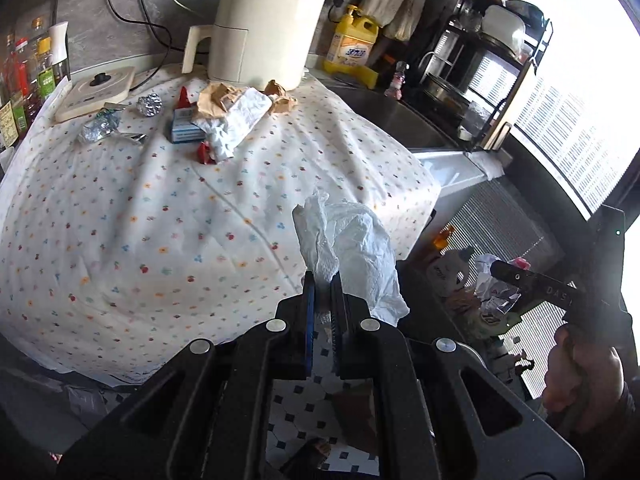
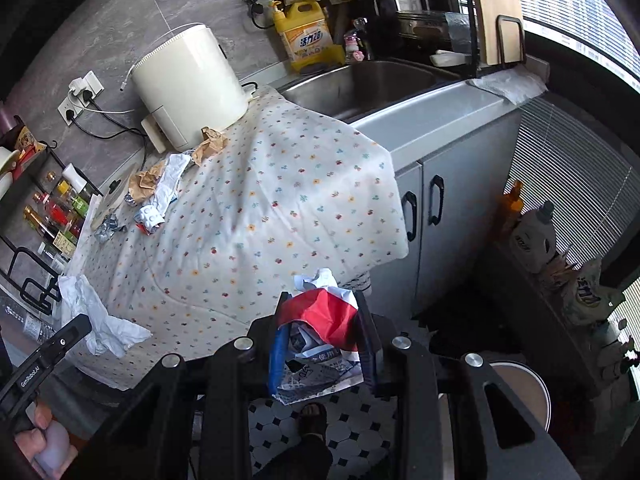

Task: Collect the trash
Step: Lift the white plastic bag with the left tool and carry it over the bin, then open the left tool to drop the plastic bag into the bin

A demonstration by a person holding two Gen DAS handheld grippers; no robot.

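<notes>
Floral cloth (image 1: pixel 160 216) — tissue (image 1: pixel 352 240) between jaws

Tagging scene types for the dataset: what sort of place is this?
Most likely a home kitchen: a steel sink set in the counter, a yellow dish-soap bottle beside it, and sauce bottles on a rack by the wall.

Trash pile (image 1: pixel 224 114) before air fryer (image 1: pixel 260 24)

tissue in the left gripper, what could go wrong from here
The tissue is pinched only at one end by the left gripper, so it might slip out. The wrapper hangs loosely from the right gripper and could drop onto the floor.
</notes>
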